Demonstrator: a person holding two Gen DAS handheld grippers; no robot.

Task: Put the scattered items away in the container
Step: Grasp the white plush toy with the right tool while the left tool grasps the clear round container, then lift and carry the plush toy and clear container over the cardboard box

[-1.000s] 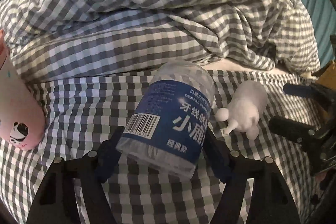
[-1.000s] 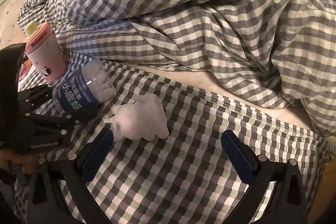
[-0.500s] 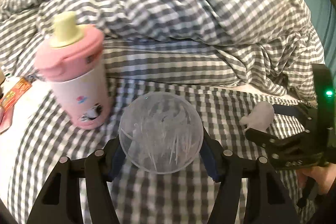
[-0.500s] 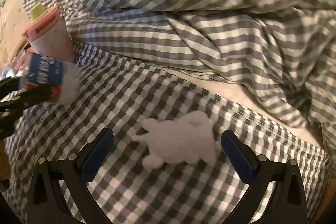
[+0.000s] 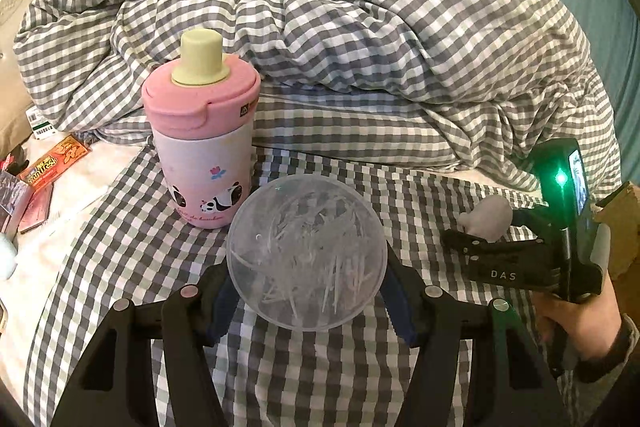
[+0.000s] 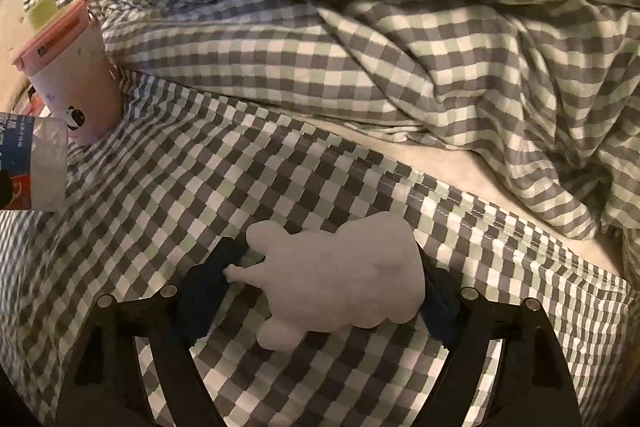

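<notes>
Floss-pick jar [image 5: 307, 253] clamped in the left gripper [image 5: 308, 297], clear round end facing the lens, blue pads pressed on both flanks; its label shows only in the right wrist view, cut off at the frame's left edge. Pink panda cup [image 5: 202, 151] stands upright on the checked bed sheet [image 5: 400, 367], just behind the jar. White plush toy [image 6: 340, 279] lies on the sheet between the right gripper's [image 6: 320, 299] jaws, which are closing. Whether the pads touch it yet cannot be told: the right pad is hidden behind the toy. Rumpled checked duvet [image 5: 360, 39] fills the background. Snack packets [image 5: 52, 163] at far left, print unreadable. Cardboard edge [image 5: 624, 219] at far right, mostly cut off.
</notes>
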